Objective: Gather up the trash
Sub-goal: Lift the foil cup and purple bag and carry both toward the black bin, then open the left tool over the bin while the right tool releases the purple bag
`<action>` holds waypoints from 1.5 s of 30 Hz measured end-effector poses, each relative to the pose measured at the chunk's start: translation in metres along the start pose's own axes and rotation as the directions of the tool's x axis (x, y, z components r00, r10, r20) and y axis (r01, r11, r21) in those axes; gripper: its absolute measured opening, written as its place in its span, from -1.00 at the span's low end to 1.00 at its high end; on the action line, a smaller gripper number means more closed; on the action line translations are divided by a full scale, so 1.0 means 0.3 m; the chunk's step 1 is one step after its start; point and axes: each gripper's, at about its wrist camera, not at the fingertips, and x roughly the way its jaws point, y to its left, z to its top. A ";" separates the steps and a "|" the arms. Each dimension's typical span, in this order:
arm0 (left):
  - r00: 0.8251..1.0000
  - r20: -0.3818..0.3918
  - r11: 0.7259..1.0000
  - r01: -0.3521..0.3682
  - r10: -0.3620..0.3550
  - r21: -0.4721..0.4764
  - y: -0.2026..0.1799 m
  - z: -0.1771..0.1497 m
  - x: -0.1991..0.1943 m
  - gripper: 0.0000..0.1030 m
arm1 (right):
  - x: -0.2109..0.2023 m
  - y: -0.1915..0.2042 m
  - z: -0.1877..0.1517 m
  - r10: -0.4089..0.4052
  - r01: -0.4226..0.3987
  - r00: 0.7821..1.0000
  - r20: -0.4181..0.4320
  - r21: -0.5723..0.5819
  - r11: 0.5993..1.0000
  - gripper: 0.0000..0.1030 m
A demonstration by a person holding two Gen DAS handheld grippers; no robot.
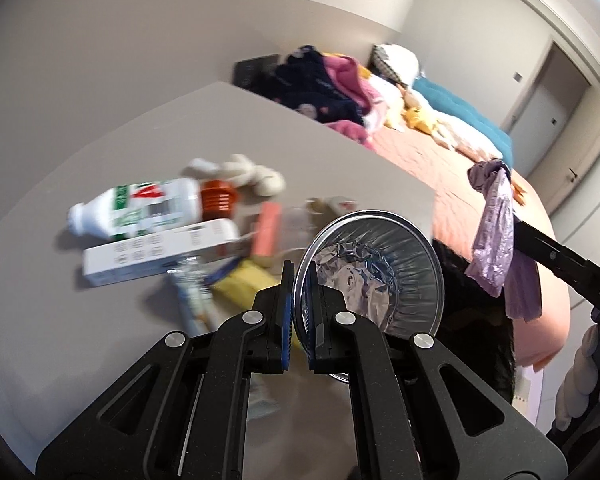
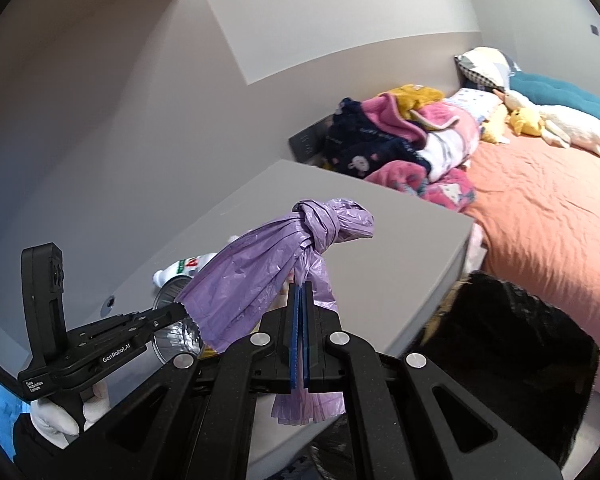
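My left gripper (image 1: 299, 312) is shut on the rim of a round foil tray (image 1: 374, 270) and holds it up on edge above the grey table (image 1: 80, 160). The tray also shows in the right wrist view (image 2: 176, 334). My right gripper (image 2: 301, 320) is shut on a knotted purple plastic bag (image 2: 284, 256), which hangs from it over the table's right end; the bag also shows in the left wrist view (image 1: 496, 232). On the table lie a white bottle with an orange cap (image 1: 148, 206), a white carton (image 1: 160, 250), a yellow wrapper (image 1: 246, 284) and other blurred scraps.
A beige soft toy (image 1: 240, 174) lies behind the bottle. A black bin bag (image 2: 512, 344) stands open between the table and the bed. The bed (image 2: 548, 216) with an orange cover holds piled clothes (image 2: 404, 140) and plush toys. A wall runs behind the table.
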 end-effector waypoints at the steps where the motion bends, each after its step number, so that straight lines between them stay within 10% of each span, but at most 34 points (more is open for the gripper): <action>1: 1.000 -0.002 1.000 0.010 -0.009 0.010 -0.025 0.002 0.008 -0.92 | -0.008 -0.015 0.001 -0.006 0.006 1.000 0.003 0.004 1.000 -0.96; 19: 0.966 -0.153 0.951 0.238 -0.209 0.200 -0.422 -0.034 0.141 -0.89 | -0.221 -0.292 -0.047 -0.098 0.087 0.992 0.074 0.136 0.987 -0.95; 20: 0.960 -0.177 0.946 0.252 -0.217 0.205 -0.443 -0.040 0.148 -0.65 | -0.239 -0.306 -0.051 -0.110 0.097 0.990 0.086 0.143 0.985 -0.88; 21: 0.955 -0.206 0.944 0.256 -0.213 0.210 -0.461 -0.048 0.160 -0.30 | -0.258 -0.318 -0.056 -0.129 0.114 0.987 0.093 0.151 0.982 -0.44; 22: 0.953 -0.235 0.945 0.242 -0.190 0.218 -0.482 -0.056 0.175 0.62 | -0.277 -0.331 -0.060 -0.167 0.148 0.980 0.104 0.169 0.974 0.33; 23: 0.957 -0.234 0.947 0.224 -0.170 0.229 -0.500 -0.063 0.177 0.82 | -0.296 -0.340 -0.066 -0.205 0.180 0.971 0.123 0.186 0.966 0.57; 31: 0.968 -0.161 0.919 0.238 -0.195 0.315 -0.570 -0.082 0.153 0.82 | -0.398 -0.400 -0.081 -0.280 0.223 0.935 0.218 0.252 0.942 0.80; 45: 0.980 -0.105 0.938 0.190 -0.166 0.289 -0.519 -0.097 0.092 0.82 | -0.376 -0.371 -0.081 -0.263 0.205 0.938 0.226 0.249 0.946 0.90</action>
